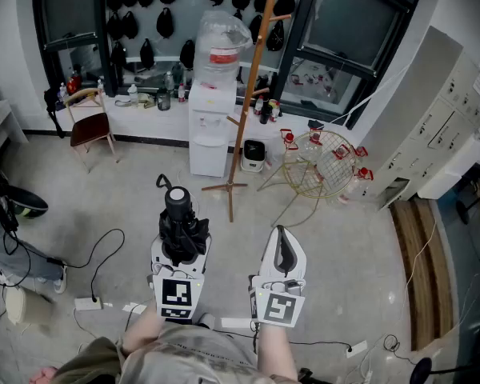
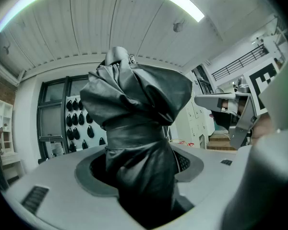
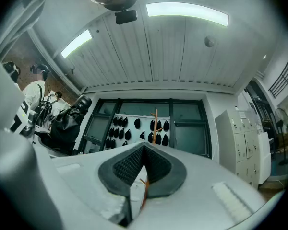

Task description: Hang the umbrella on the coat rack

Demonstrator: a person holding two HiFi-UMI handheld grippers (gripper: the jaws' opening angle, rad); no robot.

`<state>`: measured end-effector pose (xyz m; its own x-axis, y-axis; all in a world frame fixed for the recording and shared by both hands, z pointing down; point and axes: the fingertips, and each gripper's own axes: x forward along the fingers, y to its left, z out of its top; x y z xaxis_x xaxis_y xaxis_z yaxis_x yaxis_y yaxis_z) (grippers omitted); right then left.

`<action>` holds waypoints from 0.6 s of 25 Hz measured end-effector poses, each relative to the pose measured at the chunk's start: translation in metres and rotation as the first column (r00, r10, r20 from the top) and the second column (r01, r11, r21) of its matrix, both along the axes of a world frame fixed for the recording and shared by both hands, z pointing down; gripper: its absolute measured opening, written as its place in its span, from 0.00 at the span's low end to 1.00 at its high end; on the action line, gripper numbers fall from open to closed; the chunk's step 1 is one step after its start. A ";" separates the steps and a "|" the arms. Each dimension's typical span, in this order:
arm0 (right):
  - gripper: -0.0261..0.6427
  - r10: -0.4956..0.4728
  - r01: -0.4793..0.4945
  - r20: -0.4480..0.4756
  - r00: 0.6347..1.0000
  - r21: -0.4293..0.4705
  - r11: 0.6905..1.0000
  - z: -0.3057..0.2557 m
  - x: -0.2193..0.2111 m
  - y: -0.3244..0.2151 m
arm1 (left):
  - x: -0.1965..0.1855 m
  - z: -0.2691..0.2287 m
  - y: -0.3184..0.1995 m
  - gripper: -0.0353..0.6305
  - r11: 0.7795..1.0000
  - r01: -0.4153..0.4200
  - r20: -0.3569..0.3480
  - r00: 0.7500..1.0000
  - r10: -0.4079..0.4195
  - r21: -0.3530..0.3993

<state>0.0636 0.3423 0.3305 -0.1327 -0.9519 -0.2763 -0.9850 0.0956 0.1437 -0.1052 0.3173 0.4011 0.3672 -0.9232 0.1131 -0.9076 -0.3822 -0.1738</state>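
The umbrella [image 1: 178,214] is a short black folding one, its glossy cloth bunched in crumpled folds and cinched by a strap, and we see it standing upright with a round black end on top and a thin cord loop beside it. It sits between the 2 jaws of the left gripper [image 1: 181,246], which stand partly apart and press on its lower part, above the floor and well apart from the wooden coat rack [image 1: 248,94] by the water dispenser [image 1: 210,126]. The right gripper [image 1: 281,242] is beside it, jaws fully together on nothing.
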 end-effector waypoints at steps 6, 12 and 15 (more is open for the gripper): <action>0.04 0.002 -0.002 -0.015 1.000 -0.004 1.000 0.003 -0.003 0.002 | -0.004 0.005 0.002 0.50 1.000 -0.001 0.005 1.000 0.001 -0.005; 0.04 -0.009 0.009 -0.020 1.000 0.002 1.000 0.003 -0.006 -0.001 | -0.005 0.008 0.001 0.50 1.000 0.003 0.008 1.000 -0.003 -0.008; 0.04 -0.019 0.019 -0.020 1.000 -0.001 1.000 0.003 -0.005 -0.003 | -0.004 0.009 0.000 0.50 1.000 0.008 0.015 1.000 -0.008 -0.013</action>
<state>0.0587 0.3398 0.3339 -0.1567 -0.9493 -0.2725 -0.9798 0.1147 0.1637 -0.1089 0.3173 0.4105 0.3581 -0.9245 0.1310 -0.9078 -0.3775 -0.1826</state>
